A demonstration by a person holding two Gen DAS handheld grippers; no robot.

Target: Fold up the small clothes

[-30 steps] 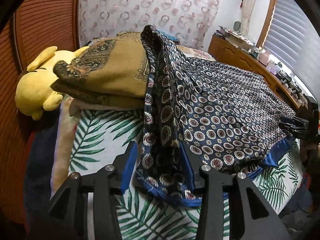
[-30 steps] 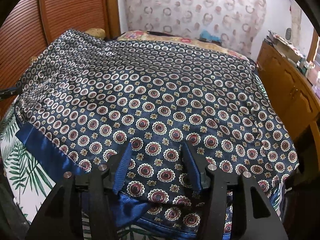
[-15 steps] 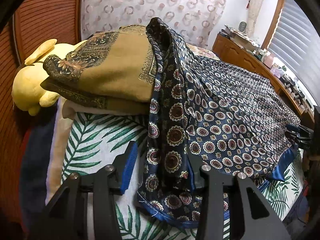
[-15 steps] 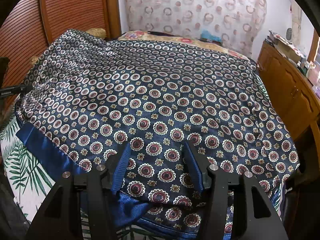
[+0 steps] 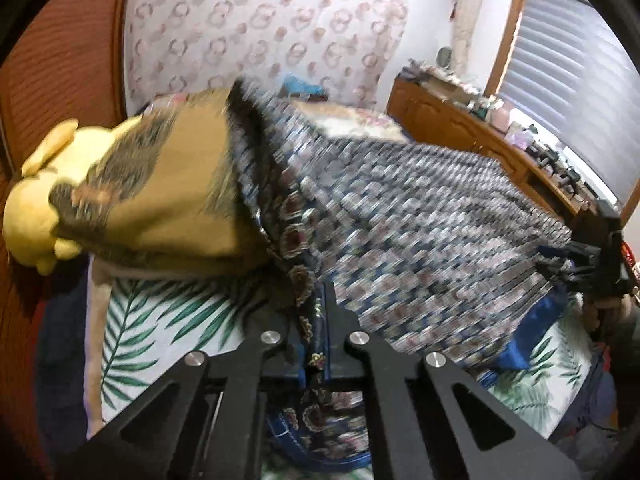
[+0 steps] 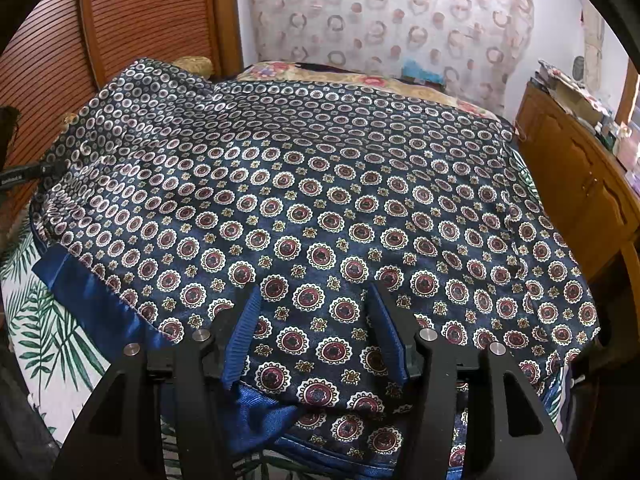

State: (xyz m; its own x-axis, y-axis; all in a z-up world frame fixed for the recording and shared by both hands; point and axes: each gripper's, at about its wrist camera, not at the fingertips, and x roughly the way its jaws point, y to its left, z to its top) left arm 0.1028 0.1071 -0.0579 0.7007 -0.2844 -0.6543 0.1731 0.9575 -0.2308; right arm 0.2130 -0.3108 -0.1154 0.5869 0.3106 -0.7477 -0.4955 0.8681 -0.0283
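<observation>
Left gripper (image 5: 314,334) angled down, jaws just closed, now clamped on near-left edge of navy satin cloth with medallion print (image 6: 320,208) — cloth spread over palm-leaf bedsheet (image 5: 160,320). Right gripper (image 6: 320,332) tilted down over near hem, jaws apart, pads straddling fabric without pressing.

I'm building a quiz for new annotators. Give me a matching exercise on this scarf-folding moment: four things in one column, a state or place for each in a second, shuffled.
Things:
1. left gripper
2. right gripper
3. yellow plush toy
4. mustard paisley cloth

States or places:
A. jaws apart, over the fabric
B. at the far left, against the brown slatted door
C. shut on the navy medallion-print scarf's edge
D. folded, lying beside the scarf

Pairs: 1-C, 2-A, 3-B, 4-D
</observation>
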